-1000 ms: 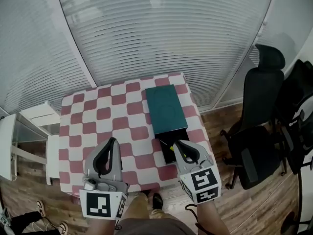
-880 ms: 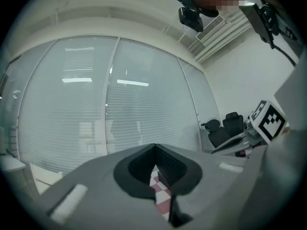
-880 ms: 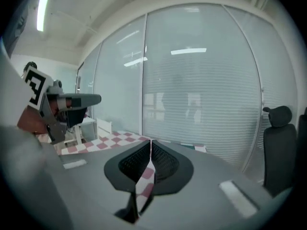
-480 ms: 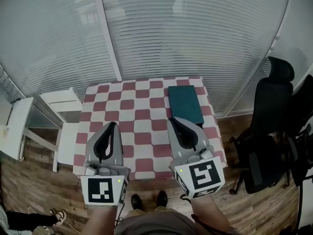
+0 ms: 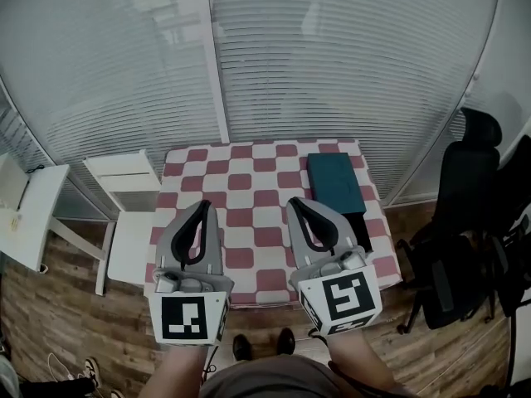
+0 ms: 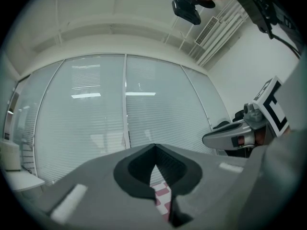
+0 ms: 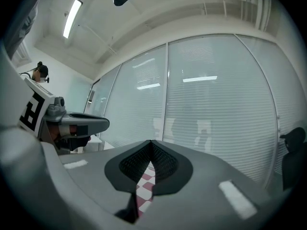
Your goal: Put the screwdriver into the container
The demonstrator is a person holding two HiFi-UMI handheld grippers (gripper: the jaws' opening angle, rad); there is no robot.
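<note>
Container (image 5: 335,182) is a flat, teal, rectangular box lying along the right edge of the red-and-white checked table (image 5: 249,191). A black part (image 5: 358,229) juts from its near end (partly hidden behind the right gripper (image 5: 296,201)). The screwdriver cannot be made out in any view. The right gripper and the left gripper (image 5: 202,205) hang above the table's near half, each with its jaws pressed together on nothing.

Right gripper (image 7: 151,143) (2 jaws together)
</note>
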